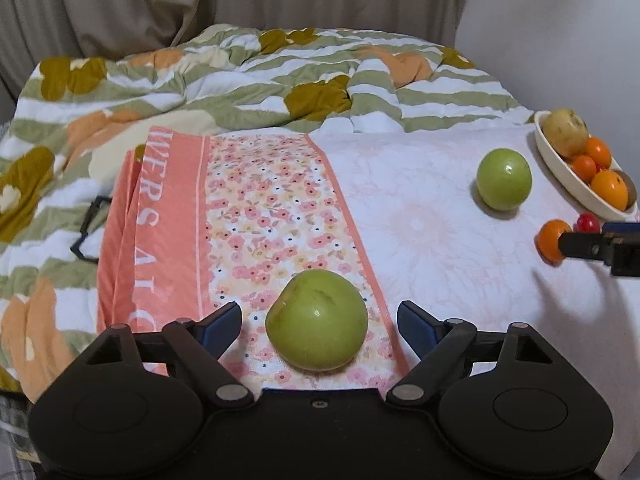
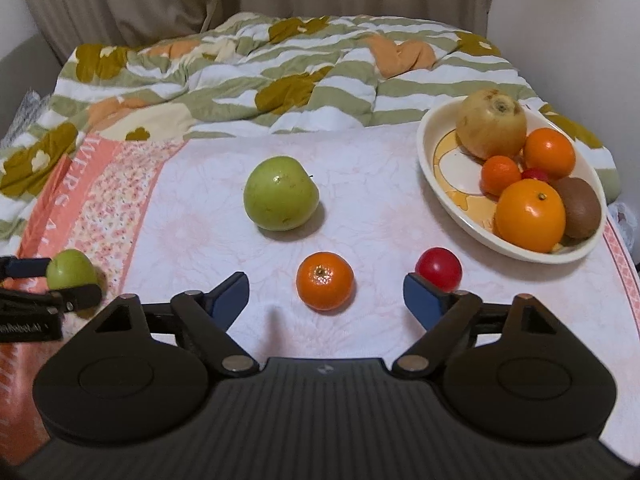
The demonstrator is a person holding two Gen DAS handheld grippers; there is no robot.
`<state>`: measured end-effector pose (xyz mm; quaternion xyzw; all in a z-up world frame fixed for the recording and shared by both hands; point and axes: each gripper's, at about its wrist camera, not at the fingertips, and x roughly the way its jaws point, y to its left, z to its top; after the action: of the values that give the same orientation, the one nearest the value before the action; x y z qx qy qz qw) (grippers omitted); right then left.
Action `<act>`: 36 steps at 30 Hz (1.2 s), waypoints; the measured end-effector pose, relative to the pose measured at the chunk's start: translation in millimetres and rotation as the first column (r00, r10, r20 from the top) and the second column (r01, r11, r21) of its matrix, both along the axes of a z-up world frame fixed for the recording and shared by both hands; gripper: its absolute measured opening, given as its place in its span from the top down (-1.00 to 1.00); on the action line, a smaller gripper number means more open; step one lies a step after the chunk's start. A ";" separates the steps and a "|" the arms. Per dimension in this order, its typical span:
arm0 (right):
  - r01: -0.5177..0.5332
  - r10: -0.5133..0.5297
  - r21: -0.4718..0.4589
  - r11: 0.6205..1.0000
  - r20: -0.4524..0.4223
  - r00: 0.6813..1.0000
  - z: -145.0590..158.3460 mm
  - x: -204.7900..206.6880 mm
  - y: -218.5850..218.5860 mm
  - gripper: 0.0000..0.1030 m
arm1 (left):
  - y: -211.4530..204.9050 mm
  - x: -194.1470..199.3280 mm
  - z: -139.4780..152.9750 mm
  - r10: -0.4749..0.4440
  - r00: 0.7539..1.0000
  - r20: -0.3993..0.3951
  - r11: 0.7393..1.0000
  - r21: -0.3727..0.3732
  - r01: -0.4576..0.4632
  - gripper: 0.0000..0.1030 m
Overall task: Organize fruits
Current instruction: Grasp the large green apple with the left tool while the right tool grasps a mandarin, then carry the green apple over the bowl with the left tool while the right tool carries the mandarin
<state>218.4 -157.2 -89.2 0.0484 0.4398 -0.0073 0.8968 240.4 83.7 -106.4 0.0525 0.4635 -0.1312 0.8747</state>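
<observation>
Bowl (image 2: 430, 168) at cloth's right edge: pear (image 2: 491, 126), three oranges, kiwi (image 2: 582, 207), small red fruit. Left claw (image 1: 320, 326) wide around green apple (image 1: 317, 320); right claw (image 2: 326, 294) wide around mandarin (image 2: 325, 280).

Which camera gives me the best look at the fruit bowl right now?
The right wrist view: the bowl shows whole, with its oranges, kiwi and brownish fruit easy to tell apart. The left wrist view catches the bowl only at its right edge, foreshortened and partly cut off.

Two green apples (image 2: 281, 193) (image 1: 316, 320), tangerine (image 2: 325, 280), red fruit (image 2: 438, 268) loose on cloth; bowl (image 2: 430, 168) of fruit at right edge.
</observation>
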 end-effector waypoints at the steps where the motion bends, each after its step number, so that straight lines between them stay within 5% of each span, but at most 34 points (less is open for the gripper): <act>1: -0.008 0.008 -0.008 1.000 -0.006 1.000 -2.0 2.4 1.0 -0.87 | 1.3 1.6 -0.9 0.009 1.000 -0.009 1.000 -0.010 -0.009 -0.61; 8: -0.035 0.035 -0.008 0.999 -0.034 0.999 -11.8 14.6 2.7 -0.64 | 9.5 4.6 -6.4 0.053 0.997 -0.058 0.996 -0.066 -0.057 -0.15; 21: -0.063 0.061 -0.035 0.997 -0.069 0.996 -24.0 26.0 4.7 -0.22 | 10.9 -8.7 -3.7 0.082 0.995 -0.060 0.994 -0.062 -0.086 -0.15; 23: -0.071 0.068 -0.038 0.997 -0.070 0.995 -25.1 26.2 5.7 -0.03 | 12.1 -11.4 -3.3 0.090 0.994 -0.060 0.994 -0.062 -0.093 -0.15; 36: -0.078 0.077 -0.051 0.996 -0.020 0.997 -4.3 11.5 8.8 -0.02 | 9.2 -33.7 16.9 0.091 0.996 -0.001 0.993 -0.069 -0.091 -0.15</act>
<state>229.9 -148.4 -93.5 0.0082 0.4491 0.0156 0.8933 206.7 92.9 -89.5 0.0013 0.4595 -0.1072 0.8817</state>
